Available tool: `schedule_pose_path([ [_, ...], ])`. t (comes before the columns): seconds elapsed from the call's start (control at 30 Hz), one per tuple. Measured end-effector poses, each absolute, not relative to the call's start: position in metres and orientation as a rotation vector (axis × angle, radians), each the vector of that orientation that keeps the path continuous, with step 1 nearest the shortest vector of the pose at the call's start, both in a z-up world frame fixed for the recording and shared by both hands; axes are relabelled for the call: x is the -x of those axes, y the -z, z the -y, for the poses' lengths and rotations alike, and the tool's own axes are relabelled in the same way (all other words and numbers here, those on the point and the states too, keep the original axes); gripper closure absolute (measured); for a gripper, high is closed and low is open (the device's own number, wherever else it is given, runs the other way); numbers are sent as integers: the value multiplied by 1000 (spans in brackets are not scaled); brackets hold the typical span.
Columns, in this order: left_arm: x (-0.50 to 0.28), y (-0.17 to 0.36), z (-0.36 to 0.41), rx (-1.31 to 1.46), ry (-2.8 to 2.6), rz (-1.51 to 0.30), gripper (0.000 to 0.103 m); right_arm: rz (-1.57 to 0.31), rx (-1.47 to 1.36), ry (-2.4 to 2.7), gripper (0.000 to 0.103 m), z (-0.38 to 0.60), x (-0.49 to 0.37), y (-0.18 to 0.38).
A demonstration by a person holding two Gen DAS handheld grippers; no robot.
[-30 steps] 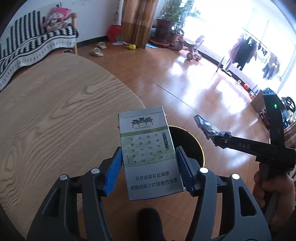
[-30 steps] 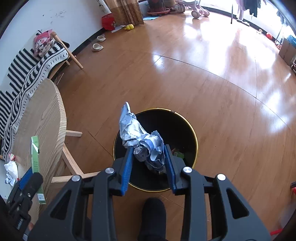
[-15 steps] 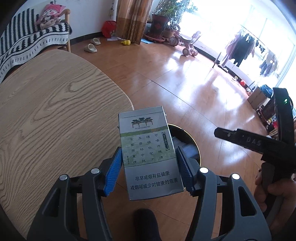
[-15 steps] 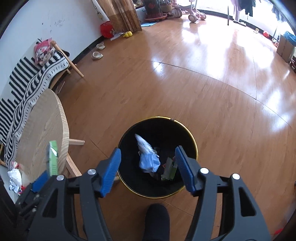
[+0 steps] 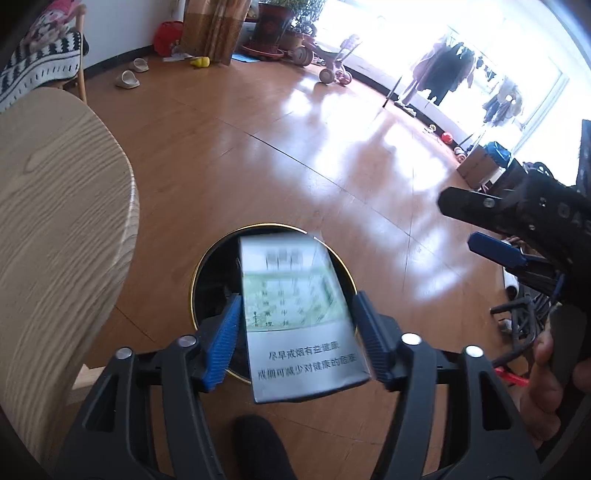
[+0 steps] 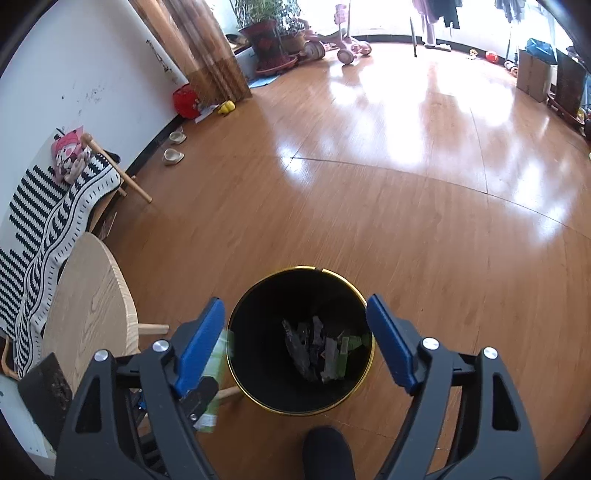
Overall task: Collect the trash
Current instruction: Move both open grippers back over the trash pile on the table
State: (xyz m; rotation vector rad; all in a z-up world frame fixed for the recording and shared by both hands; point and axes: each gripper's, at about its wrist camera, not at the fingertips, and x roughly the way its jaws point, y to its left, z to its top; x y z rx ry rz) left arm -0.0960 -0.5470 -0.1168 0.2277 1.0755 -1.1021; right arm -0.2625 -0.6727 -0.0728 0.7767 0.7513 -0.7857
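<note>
Pale wood grain fills the left of the scene: the round worktop [image 5: 55,229] curves off at the near left, and past its far edge a black-and-white striped throw [image 6: 44,221] hangs over a wooden seat with a pink soft toy [image 6: 68,155] on it. Just right of the worktop, on the orange-brown plank floor [image 6: 406,206], stands the black bin [image 6: 301,273] with its gold rim, mouth up. At its bottom lies a heap of crumpled wrappers [image 6: 317,347], dark and green.

Over that bin the left hand-held gripper [image 5: 297,332] has just been spreading its blue pads [image 5: 223,343], and they stand clear of the cigarette pack [image 5: 299,317]: a gap shows on each side, and the pack, blurred and tilted, hangs between them right above the bin's mouth. In the right wrist view only a green and white sliver of the pack peeks out past the left pad.

Further right, the right hand-held gripper [image 6: 295,343] points down at the same bin. Its jaws have just been opening too and now stand wide apart with nothing between them. A hand [image 5: 546,391] grips its handle at the near right.

Across the far side of the room, from left to right, are a brown curtain [image 6: 199,51], potted plants [image 6: 266,33], a pink child's scooter [image 6: 347,44] and clothes on a rack [image 5: 443,74] against the bright window.
</note>
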Motion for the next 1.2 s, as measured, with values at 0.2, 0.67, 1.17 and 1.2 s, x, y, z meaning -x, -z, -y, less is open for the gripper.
schedule_pose_path([
  [0.2,92,104,533,-198,1081,-1049,20,-740,-775,765,25,663,254,68],
  [0.67,31,14,360,-230,807,-897,9,-760,-580,427,19,534,130,13],
  [1.17,-70,-12,21,-3,260,-869,9,-849,-244,-118,19,251,-29,-6],
  [1.2,-78,-9,2,-1,221,-876,9,-856,-226,-143,19,237,-34,-4],
])
